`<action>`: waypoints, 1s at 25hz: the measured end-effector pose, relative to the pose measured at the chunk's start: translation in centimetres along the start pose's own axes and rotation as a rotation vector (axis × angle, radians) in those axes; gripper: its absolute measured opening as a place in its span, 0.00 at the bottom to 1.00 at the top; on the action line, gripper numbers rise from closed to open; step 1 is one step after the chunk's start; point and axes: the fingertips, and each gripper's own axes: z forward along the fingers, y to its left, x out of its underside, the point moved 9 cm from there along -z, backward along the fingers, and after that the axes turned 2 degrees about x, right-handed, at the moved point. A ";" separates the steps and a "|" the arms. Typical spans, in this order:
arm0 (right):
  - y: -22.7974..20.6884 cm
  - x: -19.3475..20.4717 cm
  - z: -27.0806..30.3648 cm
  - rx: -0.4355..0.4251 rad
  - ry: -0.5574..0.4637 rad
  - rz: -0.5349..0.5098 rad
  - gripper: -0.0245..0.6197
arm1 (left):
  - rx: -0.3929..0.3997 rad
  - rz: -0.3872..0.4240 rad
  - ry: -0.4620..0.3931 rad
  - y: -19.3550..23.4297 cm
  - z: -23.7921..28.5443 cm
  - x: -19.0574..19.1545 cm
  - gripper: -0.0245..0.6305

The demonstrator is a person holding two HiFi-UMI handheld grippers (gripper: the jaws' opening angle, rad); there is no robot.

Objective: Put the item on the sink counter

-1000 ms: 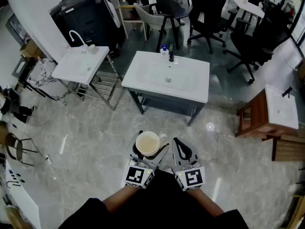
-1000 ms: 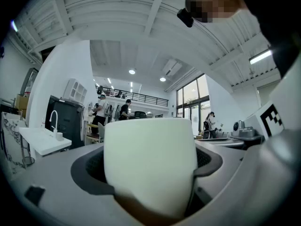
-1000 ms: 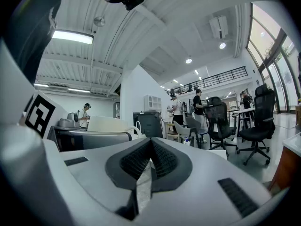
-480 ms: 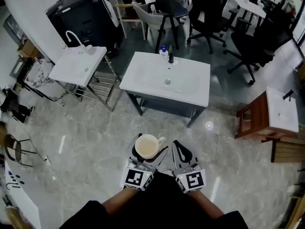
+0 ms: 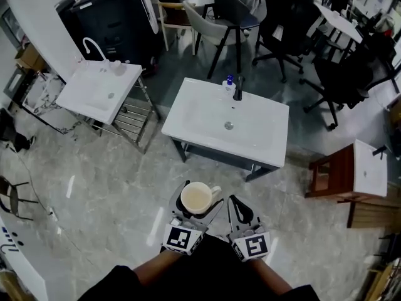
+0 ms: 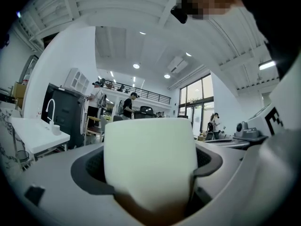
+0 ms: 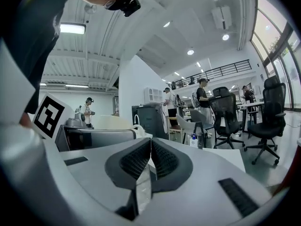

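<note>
A cream mug point(image 5: 198, 197) with its handle to the right sits upright between the jaws of my left gripper point(image 5: 197, 200), which is shut on it. In the left gripper view the mug point(image 6: 149, 161) fills the space between the dark pads. My right gripper point(image 5: 239, 208) hangs just right of the mug, shut with nothing in it; its pads point(image 7: 141, 159) meet. The white sink counter point(image 5: 188, 118) with a dark tap point(image 5: 237, 89) and a blue-capped bottle point(image 5: 229, 86) stands ahead, beyond both grippers, over the shiny floor.
A second white basin point(image 5: 99, 89) on a metal rack stands to the left, a wooden stand with a white top point(image 5: 368, 171) to the right. Black office chairs point(image 5: 341, 74) and a grey chair point(image 5: 220, 19) crowd behind the sink counter. A dark cabinet point(image 5: 103, 25) is at back left.
The view has moved forward and right: the sink counter now lies closer to the grippers. The mug stays held in my left gripper; the right stays shut beside it.
</note>
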 end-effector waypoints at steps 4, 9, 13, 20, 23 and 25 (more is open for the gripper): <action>0.3 -2.2 6.9 0.011 -0.030 -0.012 0.09 | 0.008 -0.001 -0.007 6.4 2.5 -2.2 0.74; 0.5 -4.2 14.8 0.029 0.000 -0.008 0.09 | 0.018 0.012 -0.020 14.4 5.2 -3.9 0.74; 0.6 -5.1 20.4 0.048 -0.009 -0.007 0.09 | 0.028 0.019 -0.018 19.9 6.9 -4.7 0.74; 1.1 -6.1 27.4 0.092 0.033 -0.021 0.09 | 0.063 0.005 -0.002 27.0 9.4 -5.7 0.74; 1.1 -6.2 28.5 0.093 0.049 -0.030 0.09 | 0.065 0.016 -0.011 28.7 10.9 -5.6 0.74; 0.9 -6.0 29.1 0.098 0.058 -0.030 0.09 | 0.061 -0.006 -0.021 29.6 11.8 -5.5 0.74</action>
